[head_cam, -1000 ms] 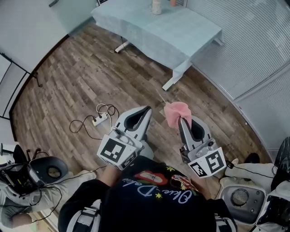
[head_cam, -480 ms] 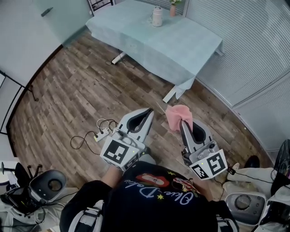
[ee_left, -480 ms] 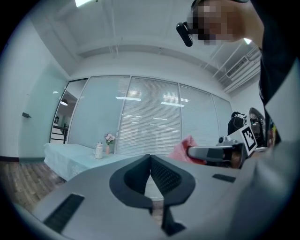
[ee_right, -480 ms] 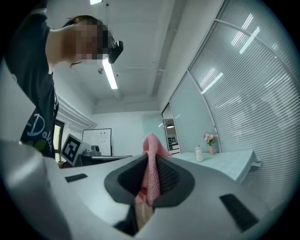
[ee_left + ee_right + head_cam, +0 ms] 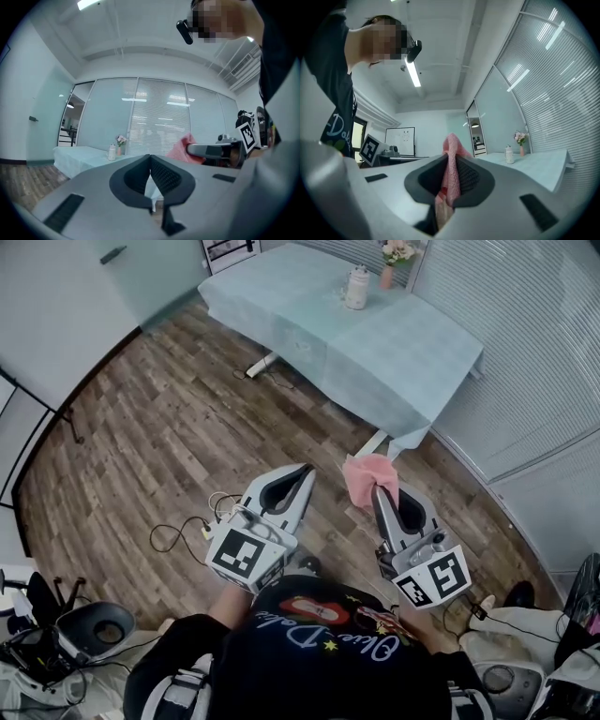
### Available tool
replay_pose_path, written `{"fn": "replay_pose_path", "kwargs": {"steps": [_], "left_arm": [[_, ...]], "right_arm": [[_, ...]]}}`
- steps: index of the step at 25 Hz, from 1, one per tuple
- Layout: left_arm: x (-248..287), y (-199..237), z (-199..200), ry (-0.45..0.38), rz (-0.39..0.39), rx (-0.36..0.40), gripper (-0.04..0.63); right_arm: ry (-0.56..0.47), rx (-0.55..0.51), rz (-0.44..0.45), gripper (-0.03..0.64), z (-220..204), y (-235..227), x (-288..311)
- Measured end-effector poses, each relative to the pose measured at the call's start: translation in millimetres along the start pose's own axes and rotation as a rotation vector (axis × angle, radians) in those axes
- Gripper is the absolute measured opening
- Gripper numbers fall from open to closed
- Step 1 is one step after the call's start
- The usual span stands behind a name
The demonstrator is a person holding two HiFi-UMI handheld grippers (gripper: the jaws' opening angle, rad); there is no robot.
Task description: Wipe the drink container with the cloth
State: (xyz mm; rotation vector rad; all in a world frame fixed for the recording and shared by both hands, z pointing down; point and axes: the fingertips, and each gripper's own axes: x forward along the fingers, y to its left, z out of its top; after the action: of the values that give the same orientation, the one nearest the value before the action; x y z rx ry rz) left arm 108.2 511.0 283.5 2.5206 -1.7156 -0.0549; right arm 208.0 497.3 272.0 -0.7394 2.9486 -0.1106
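Worktop (image 5: 412, 362) has drawn nearer; drink container (image 5: 356, 287) stands on its far side by a vase (image 5: 387, 276), well apart from both grippers. Right gripper (image 5: 382, 489) clamps the soft pink cloth (image 5: 367, 472); left gripper (image 5: 307, 468) has its jaws together, empty. Container looks rigid, perhaps ceramic: hold its body. Open floor ahead; mind the worktop corner.

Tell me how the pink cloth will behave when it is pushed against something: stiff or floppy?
Probably floppy: the cloth bunches and folds beyond the right tongs that pinch it. It looks light, since the free part barely sags. Its fuzzy texture suggests it will not slip easily.
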Motion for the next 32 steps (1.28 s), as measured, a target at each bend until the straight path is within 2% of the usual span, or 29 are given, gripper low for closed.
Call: {"fn": "replay_pose_path", "kwargs": {"steps": [9, 14, 20, 27, 32], "left_arm": [[5.9, 18.2, -17.7, 0.031, -0.020, -0.004, 0.003], [20.8, 25.3, -17.0, 0.023, -0.023, -0.002, 0.003], [39.2, 59.3, -15.2, 0.028, 0.042, 0.012, 0.003], [81.7, 84.1, -10.9, 0.034, 0.065, 0.055, 0.003], [115.3, 98.0, -5.8, 0.050, 0.064, 0.050, 0.003]], "right_arm": [[0.018, 0.011, -0.024, 0.026, -15.4, -7.6, 17.5], [0.031, 0.024, -0.038, 0.026, -24.5, -27.9, 25.6], [0.001, 0.015, 0.023, 0.026, -21.5, -52.6, 68.1], [-0.008, 0.029, 0.067, 0.026, -23.9, -87.9, 104.1], [-0.022, 0.039, 0.071, 0.026, -19.8, -119.2, 121.8]]}}
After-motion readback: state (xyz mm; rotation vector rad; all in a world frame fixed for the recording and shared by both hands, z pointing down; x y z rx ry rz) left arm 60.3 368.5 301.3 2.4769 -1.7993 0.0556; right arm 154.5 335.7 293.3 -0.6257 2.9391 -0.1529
